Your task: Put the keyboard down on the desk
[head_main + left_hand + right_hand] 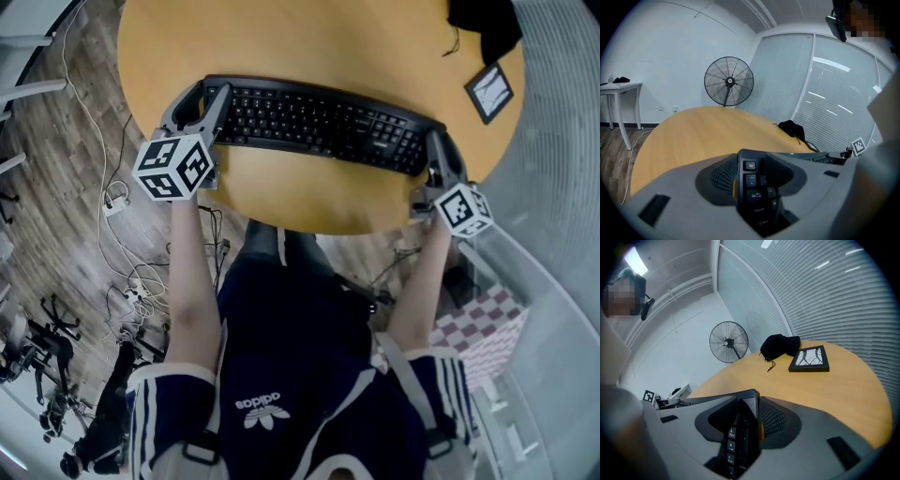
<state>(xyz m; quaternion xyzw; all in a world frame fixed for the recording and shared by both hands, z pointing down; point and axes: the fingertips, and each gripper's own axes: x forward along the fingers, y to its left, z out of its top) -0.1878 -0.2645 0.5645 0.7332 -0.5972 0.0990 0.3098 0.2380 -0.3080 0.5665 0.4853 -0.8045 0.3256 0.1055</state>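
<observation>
Black keyboard [323,122] over round wooden desk [281,37]; left gripper [208,101] and right gripper [436,150] clamped on its ends.

Office room, round wooden desk [309,37], glass partition walls with slatted blinds [834,93], standing fan [729,82], white side table [621,89], cables [114,202] trailing over plank floor [47,131]

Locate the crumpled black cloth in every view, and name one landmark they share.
Head view: crumpled black cloth top right, at far edge of the round wooden table.
Left gripper view: cloth right of centre.
Right gripper view: cloth upper centre, beside a black-framed picture.
Shared landmark: the black keyboard.
</observation>
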